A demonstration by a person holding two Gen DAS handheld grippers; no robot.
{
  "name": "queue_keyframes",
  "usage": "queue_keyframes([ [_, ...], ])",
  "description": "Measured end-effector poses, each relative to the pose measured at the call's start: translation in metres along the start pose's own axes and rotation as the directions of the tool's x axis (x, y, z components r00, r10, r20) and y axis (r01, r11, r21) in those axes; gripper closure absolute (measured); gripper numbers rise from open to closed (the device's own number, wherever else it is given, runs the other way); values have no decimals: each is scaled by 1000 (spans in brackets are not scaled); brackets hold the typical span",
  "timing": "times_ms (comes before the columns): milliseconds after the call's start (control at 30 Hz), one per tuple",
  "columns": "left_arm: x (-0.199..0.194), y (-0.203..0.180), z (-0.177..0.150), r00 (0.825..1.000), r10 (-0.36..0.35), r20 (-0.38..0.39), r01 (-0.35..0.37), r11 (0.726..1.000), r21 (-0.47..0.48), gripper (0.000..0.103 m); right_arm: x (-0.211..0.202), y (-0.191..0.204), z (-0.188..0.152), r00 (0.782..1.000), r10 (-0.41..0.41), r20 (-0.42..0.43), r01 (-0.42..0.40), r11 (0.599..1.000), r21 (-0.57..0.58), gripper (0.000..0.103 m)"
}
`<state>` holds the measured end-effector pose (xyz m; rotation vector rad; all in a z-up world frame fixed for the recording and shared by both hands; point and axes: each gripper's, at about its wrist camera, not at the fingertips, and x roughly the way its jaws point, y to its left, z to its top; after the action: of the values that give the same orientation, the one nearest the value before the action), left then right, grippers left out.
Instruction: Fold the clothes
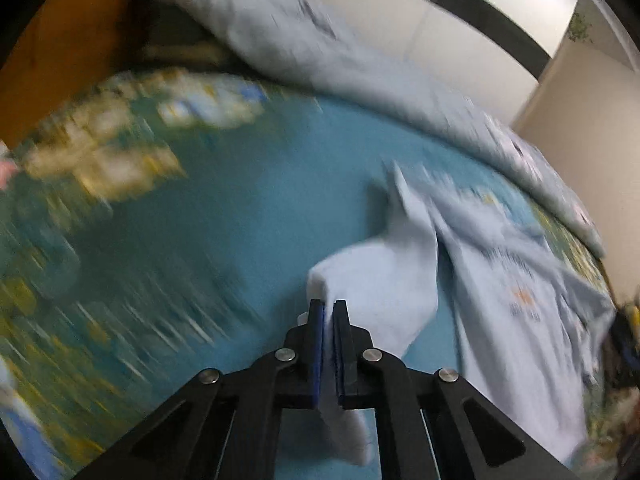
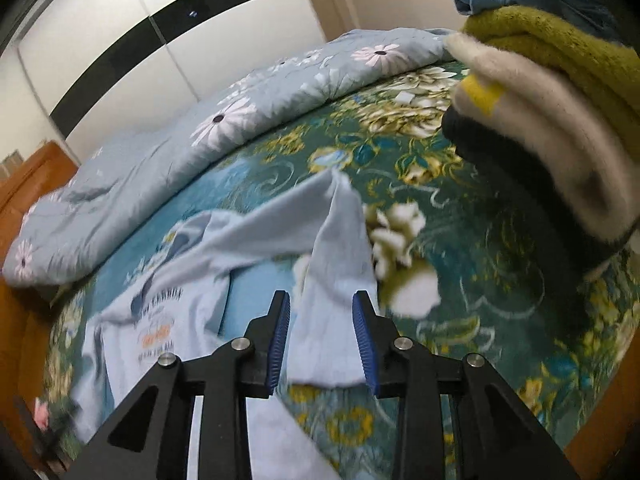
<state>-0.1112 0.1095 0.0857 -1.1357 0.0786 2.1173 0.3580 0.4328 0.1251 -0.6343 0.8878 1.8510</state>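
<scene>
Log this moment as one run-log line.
left hand-held gripper: shut on light blue shirt | right hand-held gripper: open, shirt fabric between pads | surface: floral bedspread

Both wrist views close, angled down, sharing the pale shirt (image 1: 516, 320) (image 2: 160, 320).

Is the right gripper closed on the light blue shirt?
No, the right gripper stands with its jaws apart, and the light blue shirt lies loose between them, unpinched.

Print on the pale blue shirt (image 2: 160, 320) too blurred to read
</scene>
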Motion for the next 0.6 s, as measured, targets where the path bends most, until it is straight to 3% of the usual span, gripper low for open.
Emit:
queue_keyframes([
  [67, -10, 17, 31, 992, 92, 83, -93, 996, 3, 98, -4, 2, -9, 1000, -14, 4, 14, 1000, -17, 70],
  [133, -4, 36, 65, 958, 248, 142, -249, 968, -13, 98, -5, -3, -16, 1000, -4, 15, 4, 1000, 14, 70],
  [233, 23, 75, 103, 963, 264, 49, -257, 960, -114, 98, 2, -9, -21, 1000, 26, -15, -25, 997, 67, 70],
  [367, 32, 87, 114, 979, 203, 9, -198, 962, -187, 94, 5, -8, -28, 998, 49, -33, -47, 997, 59, 70],
  [500, 34, 78, 91, 973, 226, -40, -229, 957, -179, 84, 3, -21, -40, 997, 62, -52, -58, 994, 87, 70],
  [600, 21, 62, 51, 967, 248, -52, -254, 951, -176, 84, 2, -33, -56, 993, 82, -85, -74, 993, 92, 70],
])
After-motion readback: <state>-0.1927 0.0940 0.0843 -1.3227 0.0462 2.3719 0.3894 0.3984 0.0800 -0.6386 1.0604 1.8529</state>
